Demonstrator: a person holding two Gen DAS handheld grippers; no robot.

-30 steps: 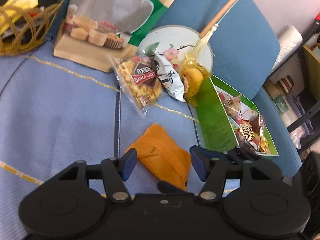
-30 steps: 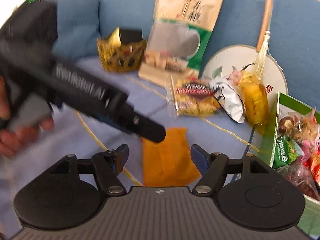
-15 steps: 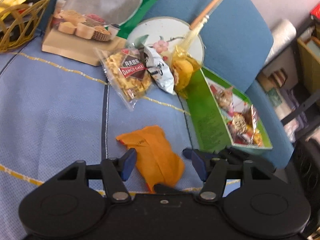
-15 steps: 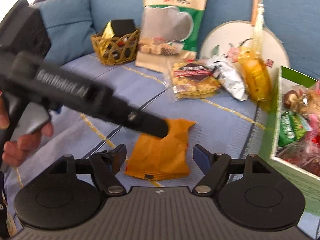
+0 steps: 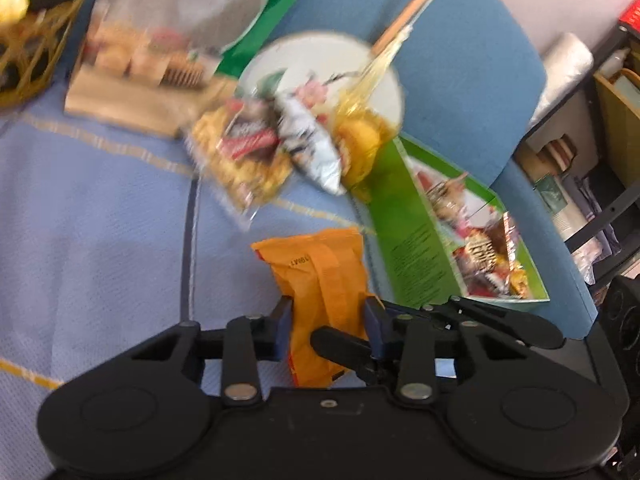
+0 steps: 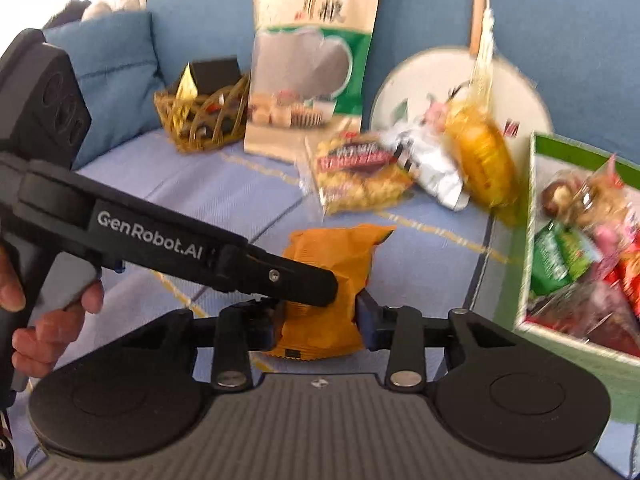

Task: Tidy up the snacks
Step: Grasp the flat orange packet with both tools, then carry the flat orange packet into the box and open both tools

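Note:
An orange snack packet (image 5: 320,280) is held off the blue sofa seat by both grippers. My left gripper (image 5: 328,324) is shut on its lower part; it also shows in the right wrist view (image 6: 304,280), reaching in from the left. My right gripper (image 6: 320,322) is shut on the same packet (image 6: 332,264); its black finger (image 5: 340,346) shows in the left wrist view. A green box (image 6: 536,216) with several snacks stands to the right, also seen in the left wrist view (image 5: 412,236).
A clear cracker packet (image 6: 360,172), a silver packet (image 6: 432,168) and a yellow packet (image 6: 480,152) lie by a round fan (image 6: 520,92). A big green-and-tan bag (image 6: 312,52) leans on the backrest. A wicker basket (image 6: 200,120) sits at the left.
Both grippers have closed on the orange packet, which was lying loose between open jaws. The packet has risen and now stands more upright.

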